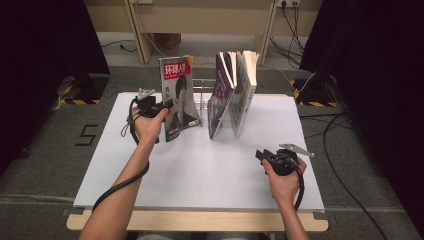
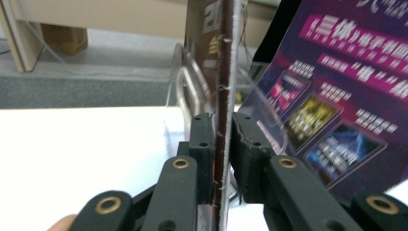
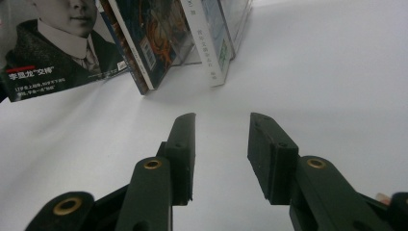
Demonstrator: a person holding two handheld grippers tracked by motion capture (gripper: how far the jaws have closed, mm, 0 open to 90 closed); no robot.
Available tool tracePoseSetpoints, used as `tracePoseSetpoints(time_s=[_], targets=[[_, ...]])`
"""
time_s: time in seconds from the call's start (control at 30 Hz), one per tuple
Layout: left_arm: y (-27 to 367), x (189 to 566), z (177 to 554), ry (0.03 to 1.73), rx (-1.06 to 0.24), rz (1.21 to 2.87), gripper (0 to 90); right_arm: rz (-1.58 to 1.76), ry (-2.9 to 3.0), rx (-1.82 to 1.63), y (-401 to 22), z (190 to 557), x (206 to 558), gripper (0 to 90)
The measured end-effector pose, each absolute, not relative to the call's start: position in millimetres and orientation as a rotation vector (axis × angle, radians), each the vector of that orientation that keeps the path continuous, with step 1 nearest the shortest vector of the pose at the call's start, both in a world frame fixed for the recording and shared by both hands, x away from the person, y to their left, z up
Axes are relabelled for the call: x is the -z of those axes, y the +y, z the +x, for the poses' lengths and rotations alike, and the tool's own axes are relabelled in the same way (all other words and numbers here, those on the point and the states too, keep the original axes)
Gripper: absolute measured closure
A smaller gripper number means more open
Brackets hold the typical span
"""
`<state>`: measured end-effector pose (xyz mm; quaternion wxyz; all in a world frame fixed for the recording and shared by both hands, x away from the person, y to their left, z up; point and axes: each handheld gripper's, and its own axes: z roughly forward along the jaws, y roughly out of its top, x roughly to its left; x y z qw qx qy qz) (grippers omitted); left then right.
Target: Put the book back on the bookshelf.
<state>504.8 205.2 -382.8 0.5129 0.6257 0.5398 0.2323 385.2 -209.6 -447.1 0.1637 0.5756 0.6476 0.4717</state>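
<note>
A magazine with a red title and a portrait on its cover stands upright on the white tabletop, at the left end of a clear rack. My left gripper is at its left edge. In the left gripper view the magazine's thin edge runs up between the jaws of my left gripper; the pads sit close on either side with a slim gap, so it is open. My right gripper rests low at the front right, open and holding nothing. The portrait cover lies far left ahead of it.
Two more magazines lean in the rack to the right of the portrait one; a purple cover is close beside my left jaws. The rack's clear wall stands just behind. Dark curtains and cables flank the table.
</note>
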Motion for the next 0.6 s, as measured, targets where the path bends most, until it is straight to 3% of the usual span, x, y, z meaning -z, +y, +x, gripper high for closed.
tracePoseSetpoints(time_s=[0.13, 0.4, 0.6], targets=[[206.8, 384.8, 504.9, 1.306, -0.54, 1.523, 76.5, 1.646, 1.843, -1.347, -210.4, 385.9, 447.7, 63.4], [210.7, 379.4, 518.9, 1.334, -0.5, 1.473, 63.9, 1.647, 1.842, -1.348, -211.2, 385.7, 447.4, 63.0], [209.1, 363.5, 527.5, 1.326, -0.511, 1.451, 62.8, 1.656, 1.84, -1.348, -212.8, 385.9, 447.4, 62.8]])
